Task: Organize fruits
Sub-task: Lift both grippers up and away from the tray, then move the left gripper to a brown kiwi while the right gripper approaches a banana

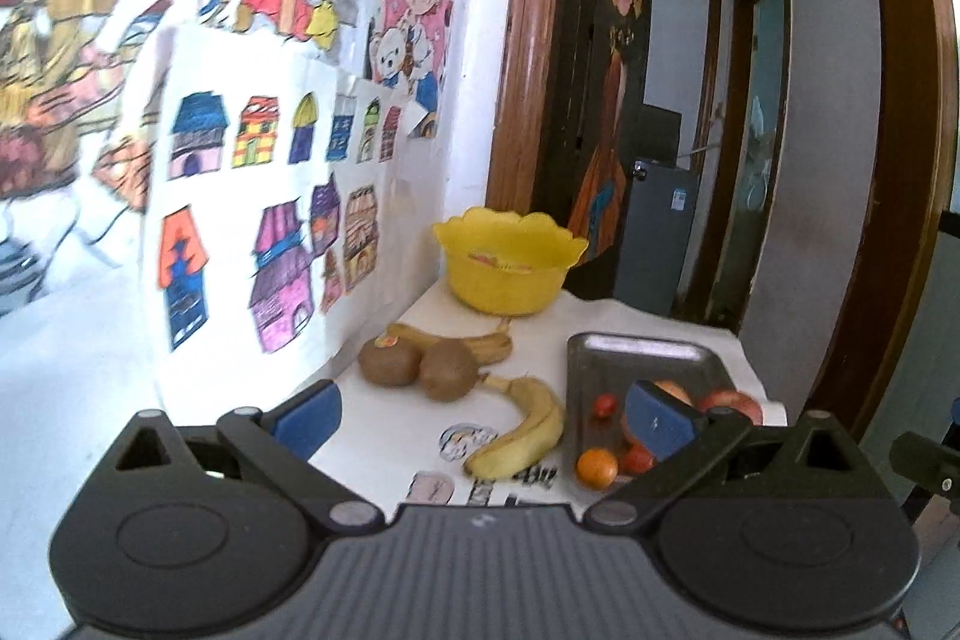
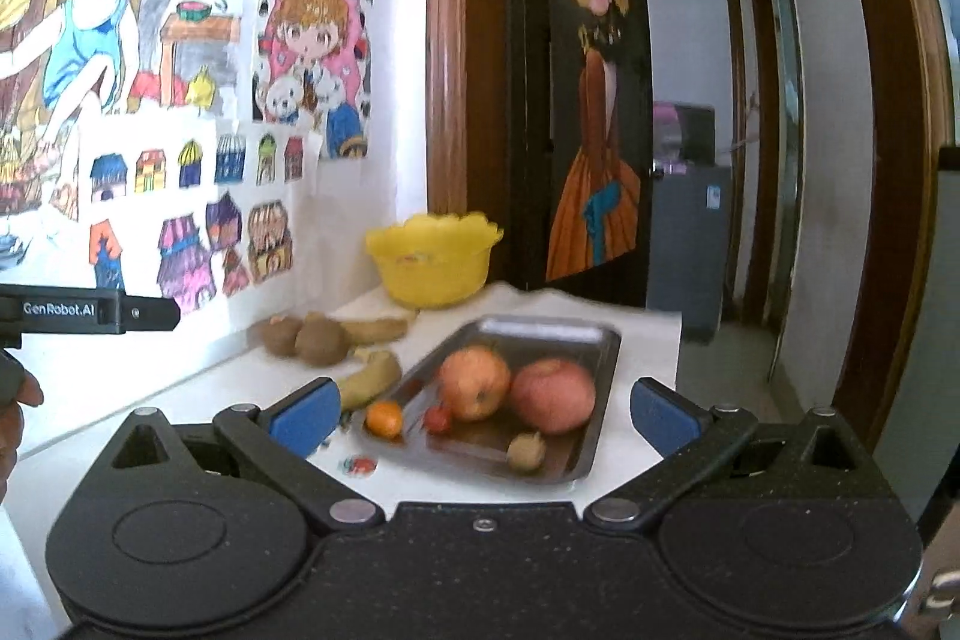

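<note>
Both tongs, left (image 1: 483,421) and right (image 2: 480,409), gape wide and empty as the curved yellow banana (image 1: 523,430) lies lengthwise just ahead of the left pair on the white worktop (image 1: 384,418).

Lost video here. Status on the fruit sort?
Both grippers open, empty. Apples in metal tray; bananas, kiwis on table. Nothing blocking.

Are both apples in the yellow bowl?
No, both apples lie side by side on the metal tray, while the yellow bowl stands farther back by the wall.
</note>
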Tool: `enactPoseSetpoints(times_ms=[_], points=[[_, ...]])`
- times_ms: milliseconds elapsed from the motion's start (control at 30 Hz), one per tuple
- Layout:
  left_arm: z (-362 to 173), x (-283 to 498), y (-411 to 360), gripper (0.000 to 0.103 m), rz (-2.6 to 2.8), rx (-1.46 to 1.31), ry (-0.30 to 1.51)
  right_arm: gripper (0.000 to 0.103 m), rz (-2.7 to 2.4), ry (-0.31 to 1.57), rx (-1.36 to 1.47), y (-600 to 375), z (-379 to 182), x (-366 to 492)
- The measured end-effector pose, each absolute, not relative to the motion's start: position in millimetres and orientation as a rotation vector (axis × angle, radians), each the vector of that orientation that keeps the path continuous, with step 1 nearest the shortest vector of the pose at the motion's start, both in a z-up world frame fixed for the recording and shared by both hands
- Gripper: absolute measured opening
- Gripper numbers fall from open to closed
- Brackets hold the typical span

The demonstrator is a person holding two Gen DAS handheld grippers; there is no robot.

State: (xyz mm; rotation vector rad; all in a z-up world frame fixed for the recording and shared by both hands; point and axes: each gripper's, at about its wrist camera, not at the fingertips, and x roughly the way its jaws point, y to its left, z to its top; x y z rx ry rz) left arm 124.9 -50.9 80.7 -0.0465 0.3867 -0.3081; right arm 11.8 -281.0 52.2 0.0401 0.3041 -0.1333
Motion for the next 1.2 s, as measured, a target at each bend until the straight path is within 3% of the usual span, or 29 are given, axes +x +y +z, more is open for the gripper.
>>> enactPoseSetpoints(times_ms=[633, 1200], points=[[36.7, 108.8, -25.1, 0.103, -0.276, 0.024, 0.497, 0.102, -0.156, 0.508, 0.064, -261.2, 11.9, 24.6], [51.6, 153.6, -11.3, 0.103, -0.198, 0.088, 0.509, 0.102, 0.078, 0.333, 0.001, -262.7, 73.9, 65.2]])
